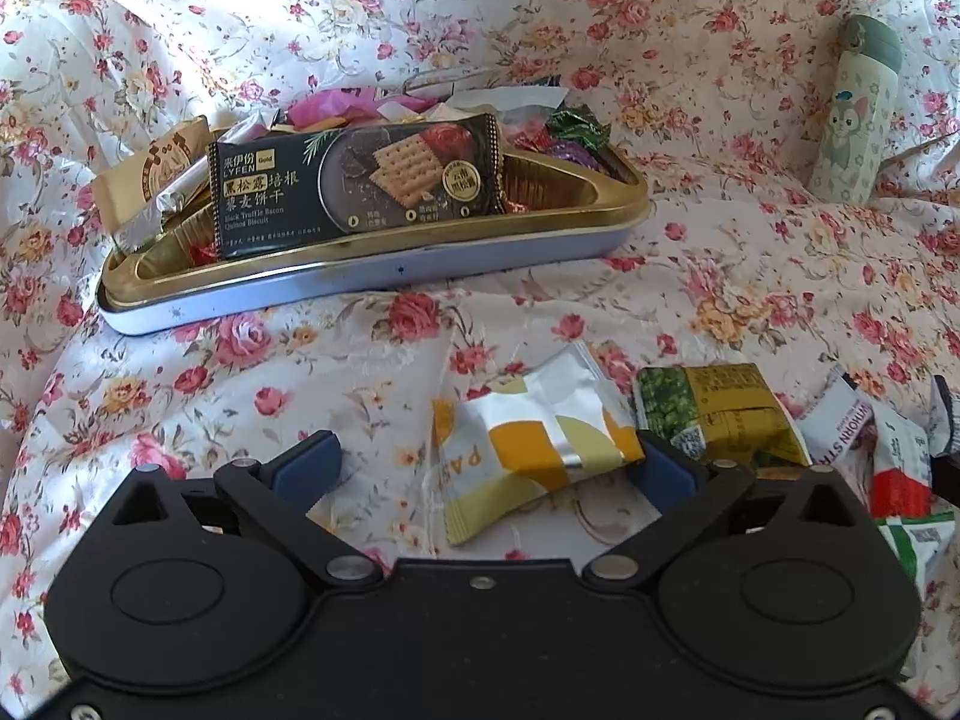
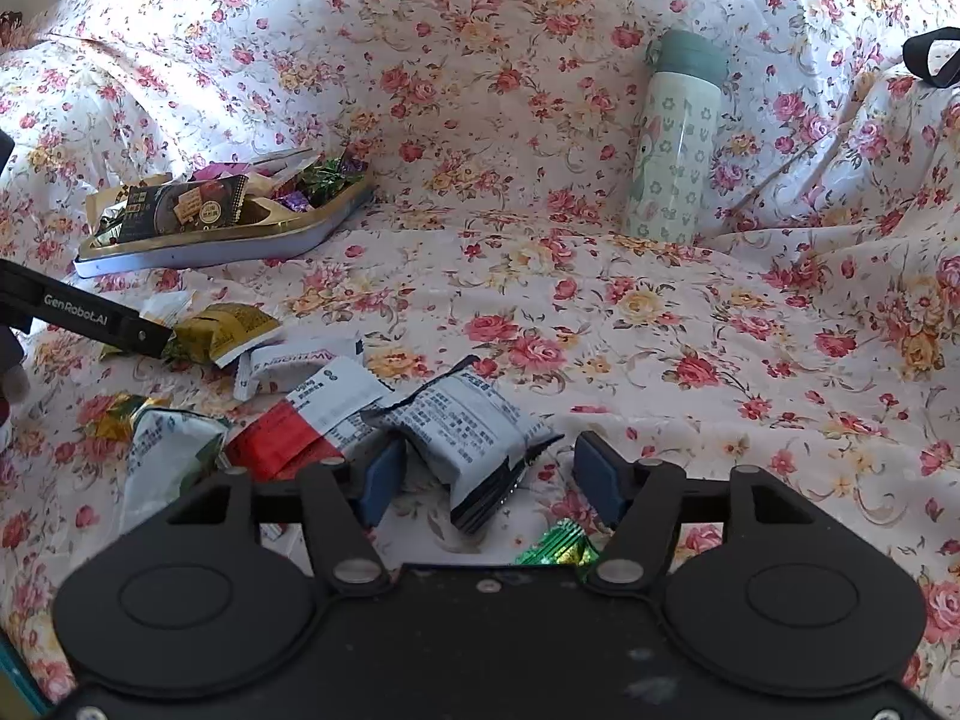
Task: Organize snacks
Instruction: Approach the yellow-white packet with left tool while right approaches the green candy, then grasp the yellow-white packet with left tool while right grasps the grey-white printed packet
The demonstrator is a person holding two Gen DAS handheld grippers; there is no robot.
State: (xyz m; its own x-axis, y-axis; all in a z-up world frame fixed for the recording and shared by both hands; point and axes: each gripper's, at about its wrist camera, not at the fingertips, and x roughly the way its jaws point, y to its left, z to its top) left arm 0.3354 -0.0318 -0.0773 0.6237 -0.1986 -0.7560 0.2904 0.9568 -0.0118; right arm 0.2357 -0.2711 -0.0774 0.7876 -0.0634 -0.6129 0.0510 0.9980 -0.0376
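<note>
We find both tongs wide and empty, the left gripper (image 1: pixel 486 468) straddling the yellow packet (image 1: pixel 528 456) on the bedspread (image 1: pixel 240 372), light, crinkly, slippery; grip its puffed middle.

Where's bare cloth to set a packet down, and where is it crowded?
Free: the floral cloth between the gold-lined snack tin and the pale green flask, running on toward the camera's right. Crowded: the loose packets at lower left, from the olive-yellow packet to the grey printed packet.
</note>
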